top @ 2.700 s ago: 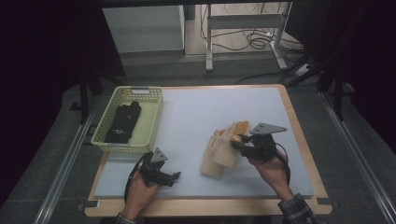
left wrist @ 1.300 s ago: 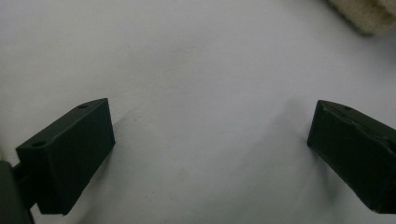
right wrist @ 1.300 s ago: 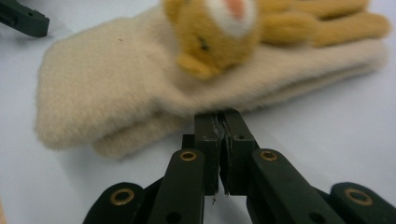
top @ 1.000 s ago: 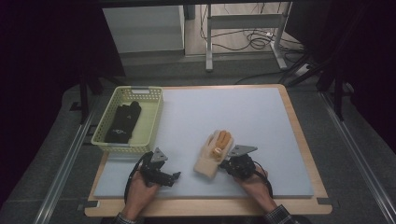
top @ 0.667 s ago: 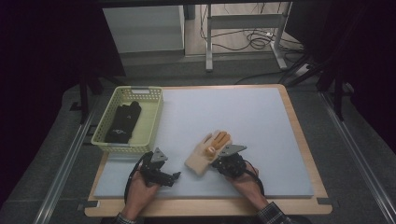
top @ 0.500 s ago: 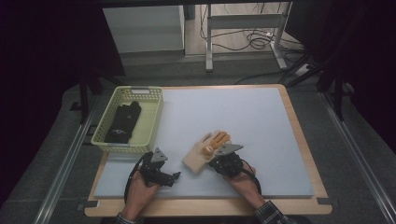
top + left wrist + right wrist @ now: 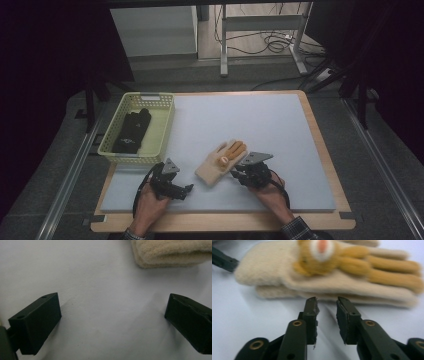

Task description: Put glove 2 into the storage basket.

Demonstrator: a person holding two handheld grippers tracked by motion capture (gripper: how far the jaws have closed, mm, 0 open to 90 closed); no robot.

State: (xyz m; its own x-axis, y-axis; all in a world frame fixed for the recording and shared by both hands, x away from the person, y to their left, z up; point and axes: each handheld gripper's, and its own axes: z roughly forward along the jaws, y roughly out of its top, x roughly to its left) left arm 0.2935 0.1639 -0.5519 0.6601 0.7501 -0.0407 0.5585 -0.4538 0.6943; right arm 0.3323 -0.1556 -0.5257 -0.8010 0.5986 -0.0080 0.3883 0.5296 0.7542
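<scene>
Dark workroom, grey floor, cables at upper centre of the high view.

Pale blue foam mat on a wood-edged table (image 7: pixel 260 120): fills the middle of the frame.

Yellow perforated plastic basket (image 7: pixel 161 131): left of centre, on the mat's left edge; holds a black glove (image 7: pixel 131 131) laid lengthwise.

Cream knitted glove with orange fingers and a small animal face (image 7: pixel 221 161): flat on the mat, lower centre, apart from the basket, cuff toward the lower left, fingers toward the upper right. In the right gripper view it reads as two stacked layers, possibly a pair.

Right gripper (image 7: pixel 327 303): lower centre-right, low over the mat, jaws a narrow gap apart, holding nothing, tips just short of the glove's near edge. Hand lies flat behind it, forearm entering from the bottom edge.

Left gripper (image 7: pixel 188 187): lower left-centre, jaws spread wide, nothing between them, the cuff just beyond its tips.

Step, as judged: the glove lies released on the mat and awaits a new grip. Next move likely calls for one gripper to pinch the cuff or an edge cleanly, catching both layers, then carry it to the basket.
</scene>
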